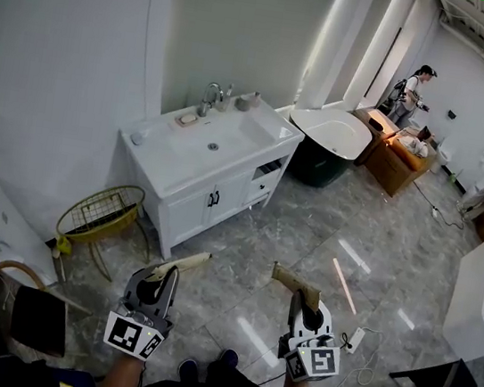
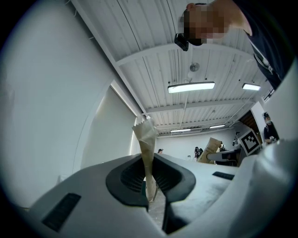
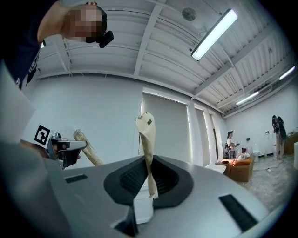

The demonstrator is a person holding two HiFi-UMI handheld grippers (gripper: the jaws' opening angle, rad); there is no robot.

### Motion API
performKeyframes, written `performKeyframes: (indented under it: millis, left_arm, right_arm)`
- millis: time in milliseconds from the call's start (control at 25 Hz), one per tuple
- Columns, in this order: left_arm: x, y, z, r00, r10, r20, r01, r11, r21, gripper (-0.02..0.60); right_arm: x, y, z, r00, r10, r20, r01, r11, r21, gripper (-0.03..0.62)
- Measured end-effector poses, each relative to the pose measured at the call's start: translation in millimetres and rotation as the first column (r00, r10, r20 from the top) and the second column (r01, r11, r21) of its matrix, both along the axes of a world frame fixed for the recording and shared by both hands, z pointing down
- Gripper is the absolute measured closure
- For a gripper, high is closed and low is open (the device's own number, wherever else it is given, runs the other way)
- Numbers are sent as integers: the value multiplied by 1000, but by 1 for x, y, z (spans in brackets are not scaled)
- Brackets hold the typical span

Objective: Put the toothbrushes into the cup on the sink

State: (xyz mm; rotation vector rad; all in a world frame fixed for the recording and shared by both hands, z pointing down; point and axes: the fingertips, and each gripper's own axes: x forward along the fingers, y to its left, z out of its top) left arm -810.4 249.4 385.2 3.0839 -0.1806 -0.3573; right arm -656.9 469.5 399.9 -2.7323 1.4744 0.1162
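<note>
The room is bright and evenly lit by long ceiling strip lights (image 2: 191, 87), which lay pale streaks of glare on the glossy grey floor (image 1: 308, 234) and leave only soft shadows, while both gripper views bulge fish-eye fashion and darken to black corners

No legible text, brand or number anywhere. Closest thing: black-and-white square markers on the cubes of the left gripper (image 1: 172, 268) and the right gripper (image 1: 303, 295). They're pure pattern, no letters. There's a tiny dark printed patch (image 3: 149, 122) near the top of the wrapped toothbrush (image 3: 148, 144) in the right gripper's jaws, too small to read.
</note>
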Motion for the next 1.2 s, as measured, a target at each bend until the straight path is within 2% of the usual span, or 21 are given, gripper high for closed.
performKeyframes:
  millis: [280, 560, 720, 840, 1200]
  left_arm:
    - [5, -12, 0, 1000, -10, -2, 10, 1000, 29, 534]
    - [26, -20, -2, 1000, -12, -1, 12, 998, 56, 535]
    - [49, -23, 3, 1000, -10, 6, 10, 998, 64, 535]
    - [68, -27, 9, 1000, -14, 10, 13, 998, 64, 535]
    - [135, -45, 19, 999, -38, 28, 36, 997, 65, 535]
  right_arm:
    - [4, -9, 5, 1000, 6, -11, -6, 1000, -27, 546]
    - [29, -13, 6, 1000, 8, -17, -8, 999, -36, 546]
    - [52, -19, 13, 1000, -2, -26, 1, 1000, -30, 546]
    - [70, -27, 18, 1000, -7, 2, 7, 999, -34, 546]
    - [140, -45, 32, 999, -32, 19, 33, 999, -43, 546]
